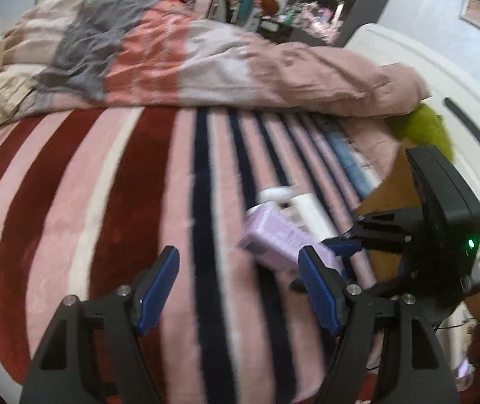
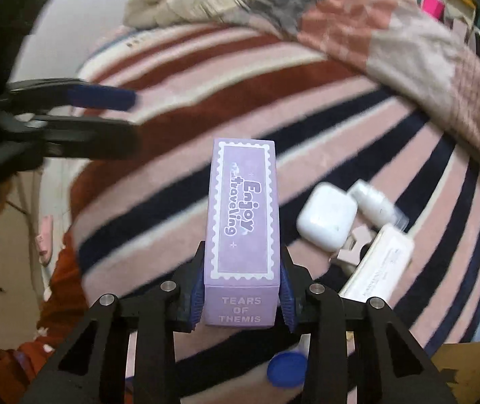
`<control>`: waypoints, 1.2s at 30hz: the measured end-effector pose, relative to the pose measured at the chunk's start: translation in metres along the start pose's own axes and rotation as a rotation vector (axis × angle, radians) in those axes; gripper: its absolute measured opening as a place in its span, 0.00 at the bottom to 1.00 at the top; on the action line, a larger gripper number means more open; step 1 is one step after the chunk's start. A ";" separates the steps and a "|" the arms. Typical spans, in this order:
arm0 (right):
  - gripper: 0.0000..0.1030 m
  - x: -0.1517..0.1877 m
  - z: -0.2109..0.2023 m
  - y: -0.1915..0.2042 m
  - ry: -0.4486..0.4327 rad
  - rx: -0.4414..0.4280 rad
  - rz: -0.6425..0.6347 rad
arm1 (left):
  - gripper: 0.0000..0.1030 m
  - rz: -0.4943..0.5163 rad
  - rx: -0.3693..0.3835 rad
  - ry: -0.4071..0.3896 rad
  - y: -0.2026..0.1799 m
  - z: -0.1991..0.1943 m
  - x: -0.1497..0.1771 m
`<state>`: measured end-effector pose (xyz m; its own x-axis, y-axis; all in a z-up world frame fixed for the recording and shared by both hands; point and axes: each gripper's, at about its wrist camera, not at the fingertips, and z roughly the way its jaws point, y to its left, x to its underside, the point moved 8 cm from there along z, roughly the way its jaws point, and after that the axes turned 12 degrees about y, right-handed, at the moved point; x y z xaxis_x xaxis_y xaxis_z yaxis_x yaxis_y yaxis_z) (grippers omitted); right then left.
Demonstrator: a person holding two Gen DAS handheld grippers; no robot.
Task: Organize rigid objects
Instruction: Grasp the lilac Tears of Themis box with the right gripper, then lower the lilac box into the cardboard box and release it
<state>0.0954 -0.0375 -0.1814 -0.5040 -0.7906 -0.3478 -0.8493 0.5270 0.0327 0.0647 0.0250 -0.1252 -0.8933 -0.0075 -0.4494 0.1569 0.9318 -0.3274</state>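
Note:
My right gripper [image 2: 241,289] is shut on a purple box [image 2: 242,215] printed "Enjoy traveling", held lengthwise above the striped blanket. In the left wrist view the same purple box [image 1: 275,235] shows right of centre with the right gripper [image 1: 336,247] clamped on it. My left gripper [image 1: 238,269] is open and empty just left of the box; it also shows in the right wrist view [image 2: 129,114] at the left. A white earbud case [image 2: 326,216], a small white bottle [image 2: 376,203] and a long white box [image 2: 379,262] lie on the blanket to the right.
The striped blanket [image 1: 112,202] covers the bed, with a crumpled pink and grey duvet [image 1: 172,54] behind. A blue cap [image 2: 286,368] lies below the right gripper. A brown cardboard surface [image 1: 391,198] and a green plush item [image 1: 421,124] sit at the bed's right edge.

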 end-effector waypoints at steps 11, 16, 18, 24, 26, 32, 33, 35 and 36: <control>0.31 0.023 -0.128 -0.014 -0.184 -0.006 0.032 | 0.53 0.170 0.213 -0.046 -0.130 -0.023 -0.064; 0.31 0.058 -0.170 -0.056 -0.207 0.050 0.120 | 0.50 0.246 0.287 -0.027 -0.194 -0.006 -0.088; 0.31 0.076 -0.179 -0.072 -0.203 0.058 0.166 | 0.50 0.274 0.323 0.005 -0.221 0.010 -0.094; 0.31 0.128 -0.188 -0.121 -0.142 0.080 0.307 | 0.50 0.335 0.332 0.118 -0.276 0.058 -0.096; 0.31 0.142 -0.184 -0.131 -0.115 0.083 0.335 | 0.50 0.344 0.329 0.157 -0.285 0.072 -0.092; 0.31 0.168 -0.164 -0.149 -0.033 0.072 0.385 | 0.59 0.371 0.264 0.218 -0.295 0.097 -0.084; 0.32 0.172 -0.163 -0.150 -0.025 0.072 0.393 | 0.61 0.375 0.251 0.216 -0.294 0.098 -0.084; 0.36 0.176 -0.162 -0.152 -0.009 0.095 0.403 | 0.64 0.376 0.252 0.208 -0.293 0.096 -0.085; 0.38 0.176 -0.162 -0.151 -0.005 0.106 0.403 | 0.64 0.371 0.258 0.202 -0.290 0.093 -0.086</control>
<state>0.1098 -0.3067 -0.0959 -0.7915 -0.5134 -0.3315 -0.5634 0.8232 0.0704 0.1349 -0.2785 -0.0687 -0.8172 0.4019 -0.4130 0.5562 0.7379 -0.3824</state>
